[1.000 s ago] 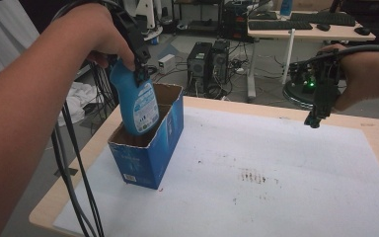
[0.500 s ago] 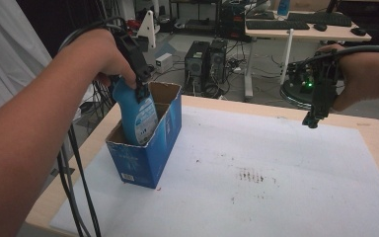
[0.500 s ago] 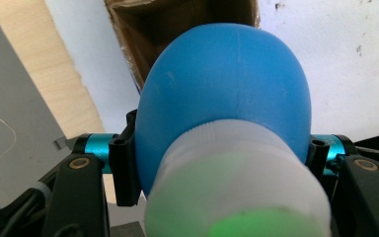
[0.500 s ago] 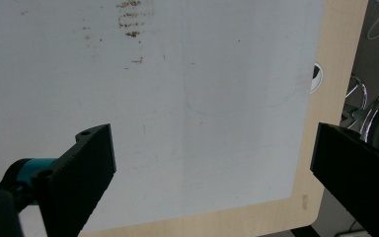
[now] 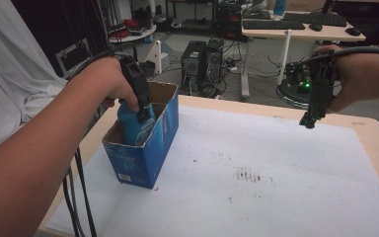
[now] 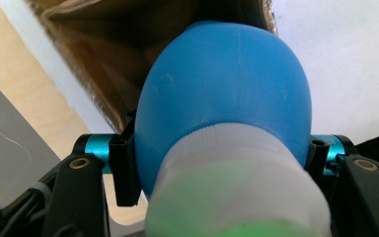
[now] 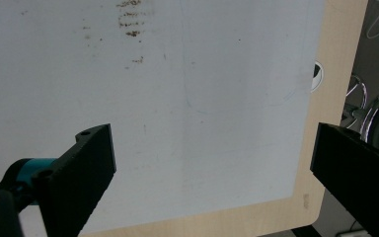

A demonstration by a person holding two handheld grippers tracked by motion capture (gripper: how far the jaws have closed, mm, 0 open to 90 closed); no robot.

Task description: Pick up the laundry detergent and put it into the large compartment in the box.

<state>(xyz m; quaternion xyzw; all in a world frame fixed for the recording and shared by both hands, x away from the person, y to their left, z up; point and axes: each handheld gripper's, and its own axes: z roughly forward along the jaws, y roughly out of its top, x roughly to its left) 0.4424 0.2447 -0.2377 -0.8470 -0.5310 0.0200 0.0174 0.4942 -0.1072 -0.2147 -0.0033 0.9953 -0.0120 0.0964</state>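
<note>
A white mat (image 5: 276, 168), flecked with brown stains (image 5: 246, 175), covers a wooden table (image 5: 375, 129). Behind the table, two computer towers (image 5: 205, 61) stand on the floor amid tangled cables, beside a desk (image 5: 296, 30) bearing a keyboard (image 5: 266, 23). A white sheet (image 5: 10, 74) hangs at left.

the box (image 5: 145, 143) stands at the table's (image 5: 370, 133) left side, its open top taken up by the bottle (image 5: 133, 123) and the left gripper (image 5: 140, 106) clamped on it. right of the box the white sheet (image 5: 276, 177) lies bare out to the near and right edges. the right gripper (image 5: 312, 116) hangs with jaws wide apart above the far right corner, well clear of the box.
</note>
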